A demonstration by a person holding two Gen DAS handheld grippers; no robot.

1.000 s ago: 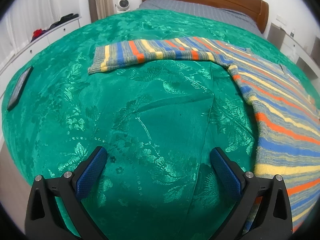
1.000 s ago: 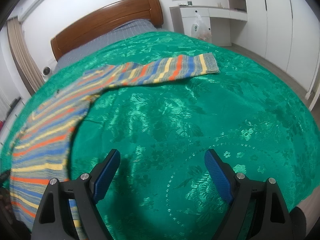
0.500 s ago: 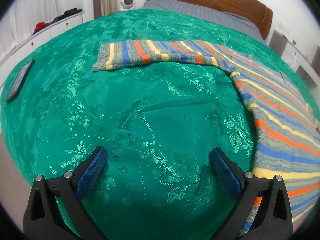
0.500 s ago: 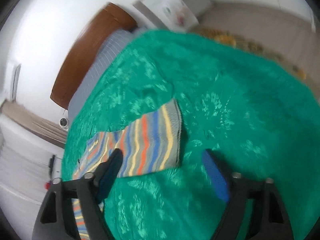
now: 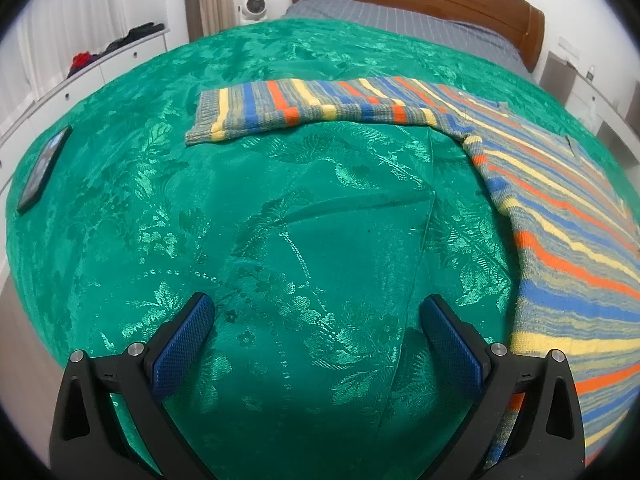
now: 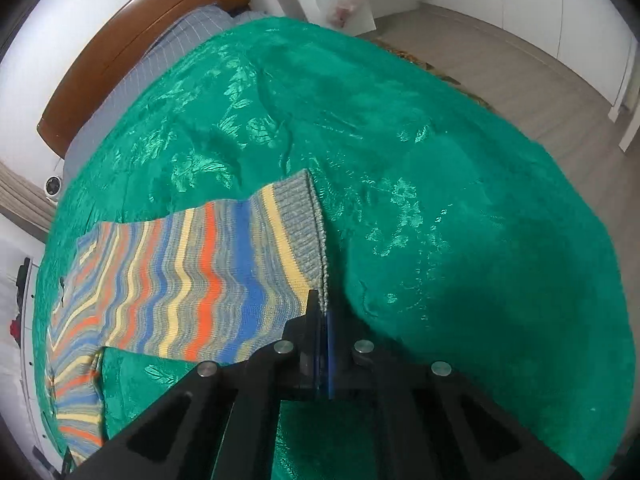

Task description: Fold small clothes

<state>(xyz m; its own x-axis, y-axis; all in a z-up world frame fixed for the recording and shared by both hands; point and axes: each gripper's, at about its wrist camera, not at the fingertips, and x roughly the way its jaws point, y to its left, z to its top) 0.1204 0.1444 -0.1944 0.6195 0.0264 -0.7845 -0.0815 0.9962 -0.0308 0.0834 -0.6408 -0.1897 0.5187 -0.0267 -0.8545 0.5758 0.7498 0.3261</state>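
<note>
Only in the right wrist view: jaws pinching the striped sweater's cuff (image 6: 316, 240).

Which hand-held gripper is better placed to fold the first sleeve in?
Right. The right hand-held gripper has shut on the near corner of the sweater sleeve's cuff. The left hand-held gripper is open over bare bedspread, away from its sleeve.

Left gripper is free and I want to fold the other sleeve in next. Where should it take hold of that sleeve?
Probably at the grey ribbed cuff, on the corner nearest the left gripper, coming in from the sleeve's open end. The sleeve lies flat and stretched sideways across the green bedspread, so the cuff edge is free to pinch.
</note>
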